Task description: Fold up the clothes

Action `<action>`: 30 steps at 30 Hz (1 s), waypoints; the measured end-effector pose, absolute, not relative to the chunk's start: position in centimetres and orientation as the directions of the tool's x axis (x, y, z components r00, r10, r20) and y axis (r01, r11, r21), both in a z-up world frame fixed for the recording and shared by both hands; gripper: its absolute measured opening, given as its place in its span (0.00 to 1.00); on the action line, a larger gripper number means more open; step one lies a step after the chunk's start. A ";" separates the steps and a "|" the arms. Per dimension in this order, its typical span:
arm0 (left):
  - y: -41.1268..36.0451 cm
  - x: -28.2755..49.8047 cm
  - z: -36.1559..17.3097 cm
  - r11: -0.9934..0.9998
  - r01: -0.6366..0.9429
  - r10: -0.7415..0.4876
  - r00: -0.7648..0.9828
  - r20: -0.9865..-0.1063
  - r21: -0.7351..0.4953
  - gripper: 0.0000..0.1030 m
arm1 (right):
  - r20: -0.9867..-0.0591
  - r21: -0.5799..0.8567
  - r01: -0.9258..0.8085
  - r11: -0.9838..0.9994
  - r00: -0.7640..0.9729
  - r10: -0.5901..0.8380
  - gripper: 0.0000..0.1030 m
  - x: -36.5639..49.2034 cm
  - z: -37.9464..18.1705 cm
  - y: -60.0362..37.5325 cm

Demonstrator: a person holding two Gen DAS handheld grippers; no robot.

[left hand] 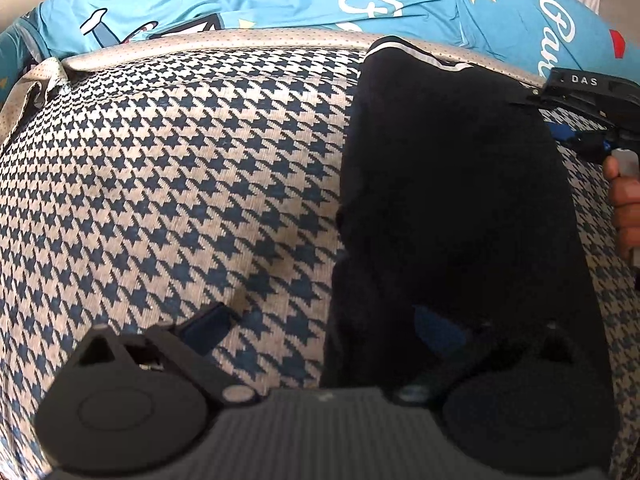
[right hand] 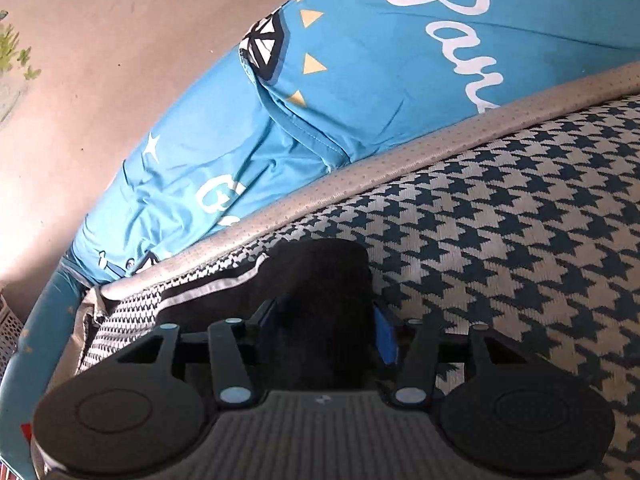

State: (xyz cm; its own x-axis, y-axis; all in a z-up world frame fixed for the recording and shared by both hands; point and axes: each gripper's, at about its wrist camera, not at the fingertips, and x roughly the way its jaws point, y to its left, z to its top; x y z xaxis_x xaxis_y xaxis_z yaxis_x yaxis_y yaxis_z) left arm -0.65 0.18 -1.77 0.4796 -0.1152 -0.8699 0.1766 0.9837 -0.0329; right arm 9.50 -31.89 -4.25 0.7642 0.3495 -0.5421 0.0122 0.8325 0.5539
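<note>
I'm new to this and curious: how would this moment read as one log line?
task: fold clothes | left gripper: open over black garment | right gripper: around garment edge, grip unclear | surface: houndstooth cover

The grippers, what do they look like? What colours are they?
Each gripper is mostly black plastic. The left gripper has two round black discs at its base, a ribbed grey plate between them, silver rivets, and blue pads on its fingers. The right gripper looks the same. From the side it shows white "DAS" lettering, and a bare hand holds it.
</note>
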 end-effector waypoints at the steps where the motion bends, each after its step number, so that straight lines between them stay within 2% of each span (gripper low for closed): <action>1: 0.2 -0.7 -1.8 0.984 0.177 -0.115 0.480 -0.870 -0.033 1.00 | -0.535 0.562 0.013 0.827 0.768 0.352 0.50 9.6 -4.3 -31.9; 3: 0.2 -0.7 -1.8 0.984 0.178 -0.115 0.479 -0.870 -0.032 1.00 | -0.531 0.555 0.002 0.832 0.771 0.352 0.46 9.8 -4.4 -31.6; 6: 0.2 -0.7 -1.8 0.983 0.181 -0.117 0.480 -0.869 -0.032 1.00 | -0.529 0.542 -0.005 0.840 0.774 0.347 0.21 9.9 -4.5 -31.2; 9: 0.2 -0.7 -1.9 0.982 0.187 -0.117 0.481 -0.869 -0.029 1.00 | -0.531 0.529 -0.008 0.849 0.777 0.338 0.11 10.1 -4.7 -30.7; 16: -0.2 -0.7 -1.9 0.979 0.199 -0.130 0.483 -0.866 -0.036 1.00 | -0.497 0.523 0.062 0.850 0.833 0.244 0.06 8.3 -3.1 -32.5; 26: -1.8 -1.3 -1.7 0.962 0.267 -0.178 0.480 -0.859 -0.050 1.00 | -0.483 0.494 0.219 0.842 0.874 0.057 0.06 4.5 -1.0 -38.0; 30: -2.0 -1.3 -1.4 0.958 0.279 -0.199 0.485 -0.851 -0.065 1.00 | -0.489 0.495 0.341 0.799 0.870 -0.069 0.06 1.7 -0.2 -41.8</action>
State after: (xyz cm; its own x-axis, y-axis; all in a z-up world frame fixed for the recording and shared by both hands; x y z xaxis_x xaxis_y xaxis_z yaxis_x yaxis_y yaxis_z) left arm -1.32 -2.04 -1.39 0.4854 -0.1993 -0.8513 0.2793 0.9580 -0.0650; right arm 1.71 -41.76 -0.21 0.8696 -0.0685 -0.4889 0.3413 0.7990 0.4950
